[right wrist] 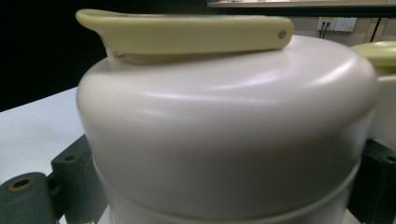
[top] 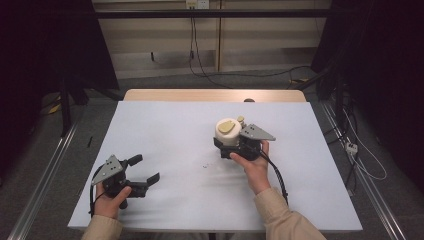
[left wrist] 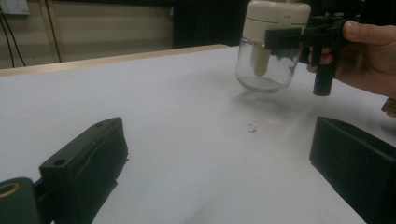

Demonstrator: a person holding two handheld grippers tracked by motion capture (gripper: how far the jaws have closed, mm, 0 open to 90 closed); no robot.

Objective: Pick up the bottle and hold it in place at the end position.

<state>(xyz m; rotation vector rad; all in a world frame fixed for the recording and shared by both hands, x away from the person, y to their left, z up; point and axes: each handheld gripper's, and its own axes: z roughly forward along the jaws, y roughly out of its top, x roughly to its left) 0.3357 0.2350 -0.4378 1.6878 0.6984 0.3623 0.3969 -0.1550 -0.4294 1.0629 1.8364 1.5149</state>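
High view: right hand-held gripper [top: 231, 145] clamps jar [top: 228, 133] by its cream lid, lifted off table [top: 165, 125] | left hand-held gripper [top: 142, 171] wide open, empty, near front-left corner.

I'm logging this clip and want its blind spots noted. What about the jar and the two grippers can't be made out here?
- Jar base: in the right gripper view the bottom edge cuts it off; in the high view its cream lid covers the glass.
- Right gripper jaws: in the right gripper view the lid hides all but slivers.
- Jar contents: too blurred in the left gripper view to tell.
- Dark specks on the table: too small to identify.
- Left gripper: open, jaw tips cut off in its own view.
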